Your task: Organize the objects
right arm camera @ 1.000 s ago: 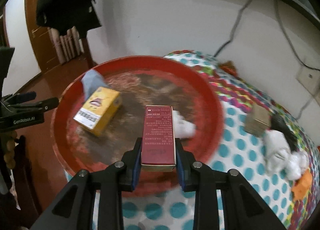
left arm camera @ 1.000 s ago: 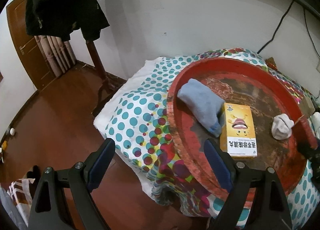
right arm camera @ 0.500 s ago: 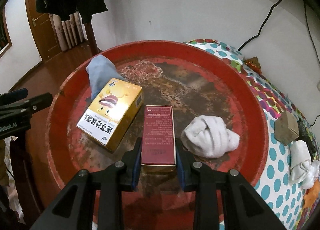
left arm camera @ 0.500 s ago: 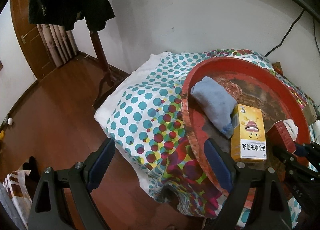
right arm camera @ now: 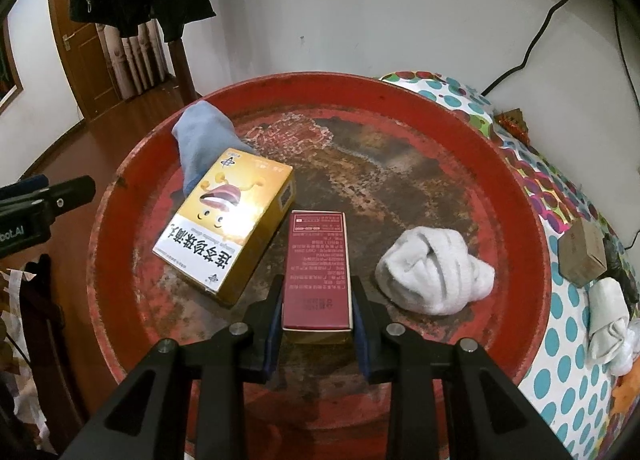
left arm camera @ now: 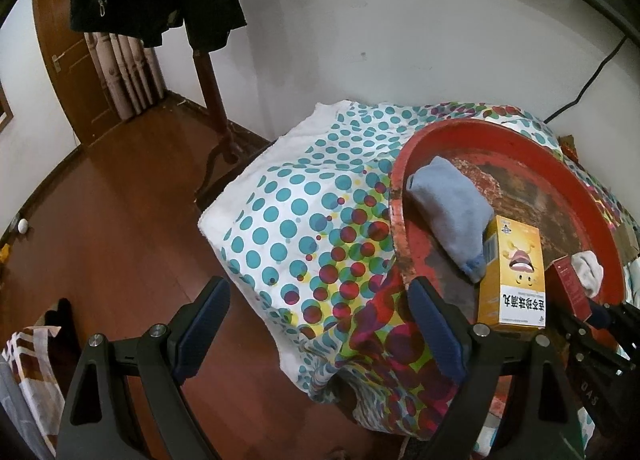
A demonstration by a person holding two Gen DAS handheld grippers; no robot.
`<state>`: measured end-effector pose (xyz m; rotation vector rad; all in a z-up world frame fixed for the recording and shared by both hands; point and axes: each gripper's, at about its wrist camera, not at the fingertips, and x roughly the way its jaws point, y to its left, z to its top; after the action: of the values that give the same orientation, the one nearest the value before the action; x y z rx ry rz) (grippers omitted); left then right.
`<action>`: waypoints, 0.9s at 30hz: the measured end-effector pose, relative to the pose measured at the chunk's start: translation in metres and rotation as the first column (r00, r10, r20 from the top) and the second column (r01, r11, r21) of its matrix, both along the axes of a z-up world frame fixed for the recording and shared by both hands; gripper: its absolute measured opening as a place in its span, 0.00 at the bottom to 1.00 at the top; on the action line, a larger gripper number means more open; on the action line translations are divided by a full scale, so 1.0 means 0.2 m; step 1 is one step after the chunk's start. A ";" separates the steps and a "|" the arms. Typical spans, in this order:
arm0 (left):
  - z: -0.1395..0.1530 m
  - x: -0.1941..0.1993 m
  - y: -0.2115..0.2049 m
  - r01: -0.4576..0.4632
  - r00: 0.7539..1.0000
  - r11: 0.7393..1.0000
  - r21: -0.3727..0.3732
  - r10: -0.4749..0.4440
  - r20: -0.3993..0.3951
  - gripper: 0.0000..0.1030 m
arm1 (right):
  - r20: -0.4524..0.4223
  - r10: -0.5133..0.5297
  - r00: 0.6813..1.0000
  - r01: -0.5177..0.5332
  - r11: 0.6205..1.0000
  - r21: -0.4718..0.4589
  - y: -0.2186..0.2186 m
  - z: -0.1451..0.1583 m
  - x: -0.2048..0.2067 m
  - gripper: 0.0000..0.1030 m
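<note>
— Since the earlier frames, the dark red box (right arm camera: 316,268) is seen brought down from above the near rim into the red tray (right arm camera: 516,196); the white sock roll (right arm camera: 436,274), blurred behind it before, is now being shown sharp on the box's right.

— Right gripper (right arm camera: 316,306) state?

— Jaws are being kept clamped on the box's near end, pads pressed against both long sides. Box is being held flat over the tray's near-centre, btwn the yellow box (right arm camera: 228,220) on the left & the sock roll on the right. Whether its underside is touching the tray floor can't be told.

— Left gripper (left arm camera: 320,324)?

— It's being held wide apart w/ nothing btwn the fingers, off the tray's left rim, over the hanging dotted cloth (left arm camera: 304,216) & the wood floor (left arm camera: 112,228).

— Other items?

— Blue sock (right arm camera: 200,140) is being shown at the tray's far-left rim, its end tucked under the yellow box's far corner. Outside the tray, by the cloth's right edge, a small brown box (right arm camera: 582,256) & more white socks (right arm camera: 608,324) are lying.
</note>
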<state>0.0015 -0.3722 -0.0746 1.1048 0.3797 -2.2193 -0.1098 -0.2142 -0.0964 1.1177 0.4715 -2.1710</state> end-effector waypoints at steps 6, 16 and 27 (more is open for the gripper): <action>0.00 -0.01 0.03 0.018 1.000 1.000 -0.014 -0.018 0.009 0.86 | -0.015 0.006 1.000 -0.006 1.000 0.019 -0.01 0.00 0.02 0.33; -0.01 -0.03 0.05 0.034 0.999 0.999 -0.018 -0.034 0.019 0.87 | -0.037 -0.027 0.999 0.026 0.999 -0.032 0.09 0.10 0.04 0.43; -0.01 -0.07 0.14 0.078 0.996 0.995 -0.055 -0.076 0.041 0.87 | -0.059 -0.204 0.977 0.198 0.976 -0.091 0.54 0.18 -0.04 0.45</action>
<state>-0.0119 -0.3440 -0.0772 1.1483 0.2599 -2.2576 -0.1186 -0.1061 -0.0602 1.0887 0.3033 -2.3871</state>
